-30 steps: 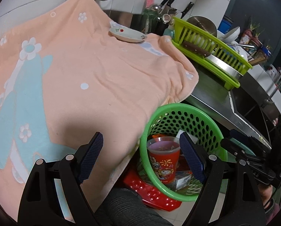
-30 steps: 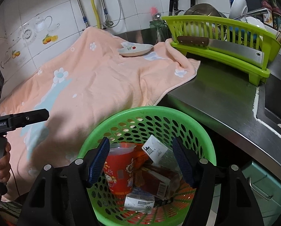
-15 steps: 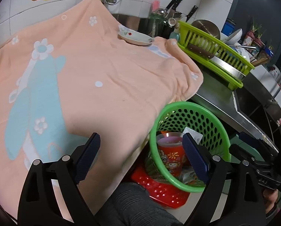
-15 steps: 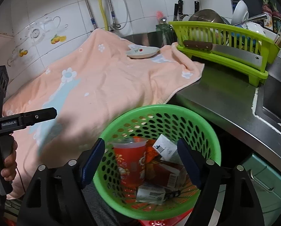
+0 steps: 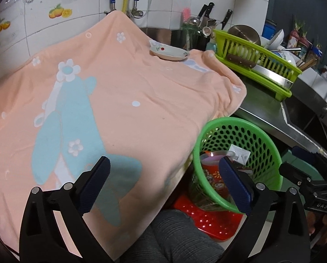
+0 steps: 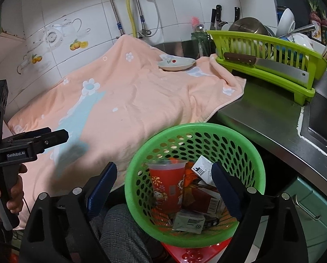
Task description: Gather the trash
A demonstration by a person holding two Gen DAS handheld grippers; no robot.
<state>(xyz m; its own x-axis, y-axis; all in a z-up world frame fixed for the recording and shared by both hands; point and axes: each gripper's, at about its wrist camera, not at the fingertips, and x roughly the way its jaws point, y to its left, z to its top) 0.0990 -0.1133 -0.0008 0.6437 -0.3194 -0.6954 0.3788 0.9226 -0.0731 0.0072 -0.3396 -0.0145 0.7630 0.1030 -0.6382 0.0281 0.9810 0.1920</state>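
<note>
Green perforated plastic basket [image 6: 194, 144] is sitting on a red stool [image 5: 207, 219] at five o'clock of the peach towel [image 5: 119, 100], holding a red paper cup [image 6: 166, 188] and crumpled cartons [image 6: 188, 220]. Left gripper [image 5: 163, 182] and right gripper [image 6: 163, 186] are both spreading wider, gripping nothing.

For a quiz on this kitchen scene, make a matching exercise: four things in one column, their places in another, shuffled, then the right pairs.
Things:
1. red printed paper cup
2. small white saucer with a red mark
3. wooden-handled steel cleaver
4. round green perforated plastic basket

Places:
A. on the peach flowered towel
B. across the front of the lime-green dish rack
C. upright inside the basket
D. on a red plastic stool, below the steel counter's edge

Pairs: 1-C, 2-A, 3-B, 4-D
</note>
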